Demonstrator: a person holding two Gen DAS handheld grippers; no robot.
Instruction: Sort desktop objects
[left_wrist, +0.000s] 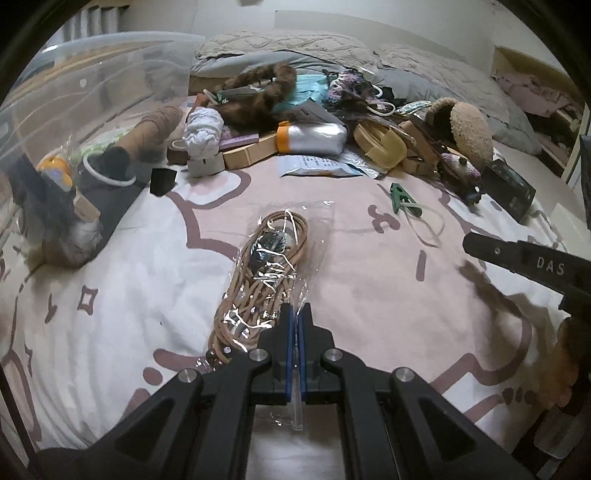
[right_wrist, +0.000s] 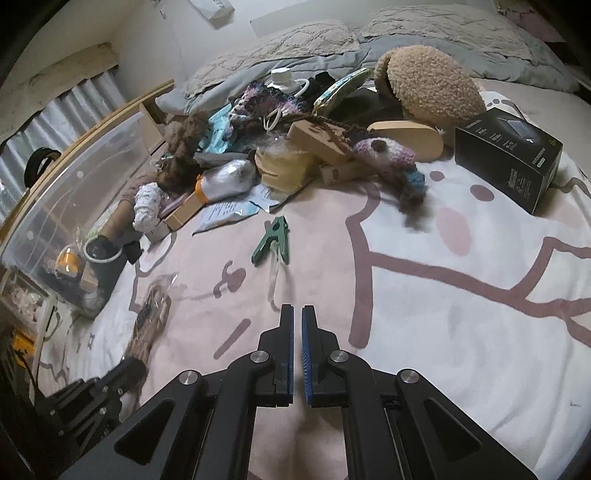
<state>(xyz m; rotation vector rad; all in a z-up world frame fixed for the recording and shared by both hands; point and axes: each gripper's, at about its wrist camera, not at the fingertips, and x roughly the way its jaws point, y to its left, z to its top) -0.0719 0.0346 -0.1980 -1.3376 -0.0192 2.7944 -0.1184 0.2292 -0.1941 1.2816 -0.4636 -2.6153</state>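
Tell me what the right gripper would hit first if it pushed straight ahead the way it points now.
Probably bare blanket first, since the shut right gripper points downward. Further along that line lies the green clip; depth is hard to judge.

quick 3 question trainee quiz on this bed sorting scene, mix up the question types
1. True or false: the left hand-held gripper is shut on the clear plastic bag of tan cord.
2. The right hand-held gripper holds: A) the green plastic clip B) nothing C) the black cardboard box.
3. Fill in: the clear plastic storage bin lies on the bed's ___ side in both views.

Key: 1 true; 2 B; 3 left
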